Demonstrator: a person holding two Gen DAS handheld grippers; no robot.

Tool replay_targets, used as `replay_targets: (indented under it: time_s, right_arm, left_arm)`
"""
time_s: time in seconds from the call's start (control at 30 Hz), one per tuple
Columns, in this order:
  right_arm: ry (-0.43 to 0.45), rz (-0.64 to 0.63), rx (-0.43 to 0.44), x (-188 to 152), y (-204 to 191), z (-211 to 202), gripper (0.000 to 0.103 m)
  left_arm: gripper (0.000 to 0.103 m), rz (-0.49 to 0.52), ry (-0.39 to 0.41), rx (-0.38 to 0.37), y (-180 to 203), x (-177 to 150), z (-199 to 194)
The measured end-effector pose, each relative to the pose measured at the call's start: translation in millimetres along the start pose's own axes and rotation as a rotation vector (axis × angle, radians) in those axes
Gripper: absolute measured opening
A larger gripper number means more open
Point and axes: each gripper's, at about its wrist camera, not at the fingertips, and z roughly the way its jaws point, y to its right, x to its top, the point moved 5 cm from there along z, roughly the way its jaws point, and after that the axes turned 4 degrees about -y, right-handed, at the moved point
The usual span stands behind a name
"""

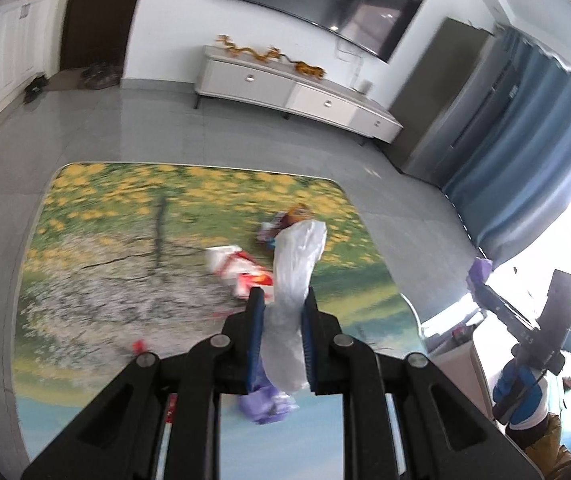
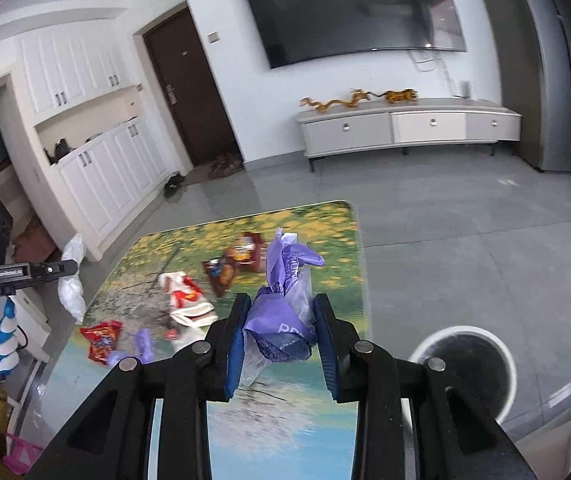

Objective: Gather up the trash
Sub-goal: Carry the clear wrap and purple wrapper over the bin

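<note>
**Two scraps in the jaws, the bin on the right**

The left gripper (image 1: 282,300) is clamped on a white crumpled plastic bag (image 1: 297,264), which stands up out of the jaws with its tail hanging below the pads; a purple scrap (image 1: 263,404) shows just beneath it. The right gripper (image 2: 281,308) is clenched on a purple plastic wrapper (image 2: 281,304) bundled with some clear film. Both pieces look soft and springy, so the grip should hold firm until each one hangs squarely over the opening.

Both loads hang above the table (image 2: 285,432), whose top bears a printed landscape. The white round bin (image 2: 463,372) stands on the floor just beside the table's right edge, nearest the right gripper. My judgement: the right hand should go first, swinging over the rim and lowering a little before letting go, since light film drifts. The left hand has farther to travel and should cross behind the right one, not through it.

More trash lies on the table: a red and white wrapper (image 2: 185,300), a red snack packet (image 2: 101,338), brown snack packets (image 2: 237,260) and a small purple scrap (image 2: 141,344). Those wait for further trips.
</note>
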Motion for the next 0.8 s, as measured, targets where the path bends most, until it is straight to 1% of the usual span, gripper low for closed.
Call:
replay_targets:
  time_s: [0.2,0.33,0.53,0.63,0.8]
  right_arm:
    - [0.007,0.070,-0.047,-23,59,-11,0.030]
    - [-0.011,0.113,-0.093,-42,101,-10,0.030]
    - [-0.039,0.196,-0.124,-61,159,-3,0.030]
    - [-0.057,0.237,-0.142,-68,188,2,0.030]
    - [-0.092,0.277,-0.169,-74,221,16,0.030]
  left_arm:
    - [0.016,0.096,-0.055,-0.028,76,14,39]
    - [0.017,0.172,-0.105,-0.045,135,20,78]
    - [0.017,0.253,-0.202,-0.078,219,18,154]
    - [0.017,0.275,-0.233,-0.088,255,16,194]
    - [0.017,0.278,-0.288,-0.114,299,7,254]
